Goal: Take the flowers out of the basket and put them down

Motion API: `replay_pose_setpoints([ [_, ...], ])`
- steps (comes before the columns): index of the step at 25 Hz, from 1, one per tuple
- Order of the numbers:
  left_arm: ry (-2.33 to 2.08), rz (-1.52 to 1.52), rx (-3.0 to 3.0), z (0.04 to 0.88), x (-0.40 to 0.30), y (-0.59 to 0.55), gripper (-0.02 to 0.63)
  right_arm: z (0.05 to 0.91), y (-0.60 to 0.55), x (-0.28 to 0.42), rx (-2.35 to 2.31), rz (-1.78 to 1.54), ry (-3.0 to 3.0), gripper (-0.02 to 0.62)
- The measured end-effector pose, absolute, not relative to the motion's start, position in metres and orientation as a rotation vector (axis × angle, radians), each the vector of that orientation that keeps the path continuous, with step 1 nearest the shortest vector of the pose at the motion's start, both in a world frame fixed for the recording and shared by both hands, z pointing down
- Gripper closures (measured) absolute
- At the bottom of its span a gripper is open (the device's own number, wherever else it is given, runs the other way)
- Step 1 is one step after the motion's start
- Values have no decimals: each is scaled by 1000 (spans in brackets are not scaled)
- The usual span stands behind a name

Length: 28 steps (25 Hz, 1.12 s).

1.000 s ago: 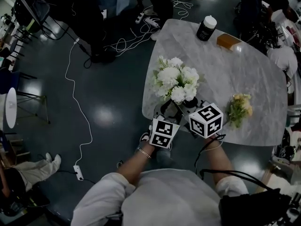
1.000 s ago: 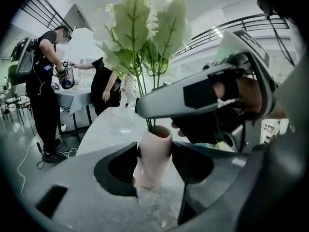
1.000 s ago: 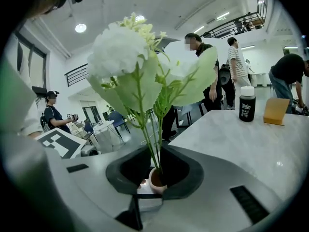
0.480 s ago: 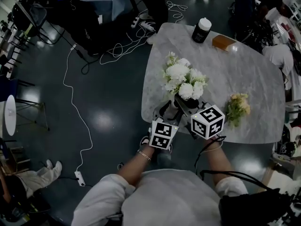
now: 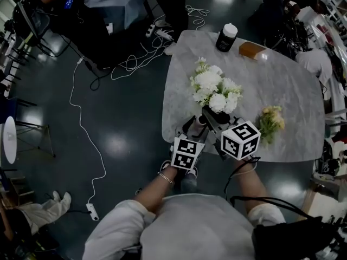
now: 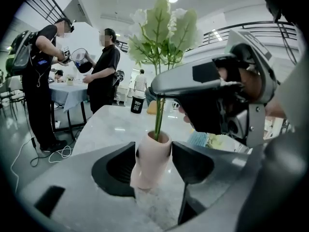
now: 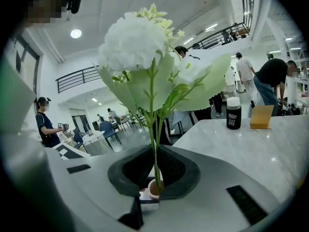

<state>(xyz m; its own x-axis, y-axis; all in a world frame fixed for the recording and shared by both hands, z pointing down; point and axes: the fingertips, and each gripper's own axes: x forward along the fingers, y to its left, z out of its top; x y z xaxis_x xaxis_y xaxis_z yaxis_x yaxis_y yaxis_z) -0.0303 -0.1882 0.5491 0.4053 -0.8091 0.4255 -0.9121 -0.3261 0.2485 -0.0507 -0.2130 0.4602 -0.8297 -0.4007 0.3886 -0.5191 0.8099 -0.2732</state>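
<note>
Marble table carried a yellow bunch lying right of our work, with a black jar and an amber block at its far edge. Cables trailed over the dark floor, where people stood about. Our left hand-held gripper clasped the pink vase. Our right hand-held gripper had just been closing and pinched the stems of the white flowers, whose ends sat in the vase. From above, both tools hid the vase.

From the head view, the pink vase is hidden beneath the white flowers and right gripper. The dark bottle carries print too small to read.
</note>
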Motion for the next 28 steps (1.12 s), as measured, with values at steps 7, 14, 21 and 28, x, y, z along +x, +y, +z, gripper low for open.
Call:
replay_pose_setpoints([
  [7,-1430,308,2264,535,-28,-185,370,436,-213,-49,770,513,-2704,571],
  [14,-1400,303,2324,519,-26,-177,370,408,-210,-38,866,519,-2740,571],
  [21,-1386,302,2401,498,-27,-173,370,375,-210,-25,1002,501,-2785,571],
  [28,-1392,244,2431,469,-40,-163,370,345,-200,-16,1141,471,-2815,571],
])
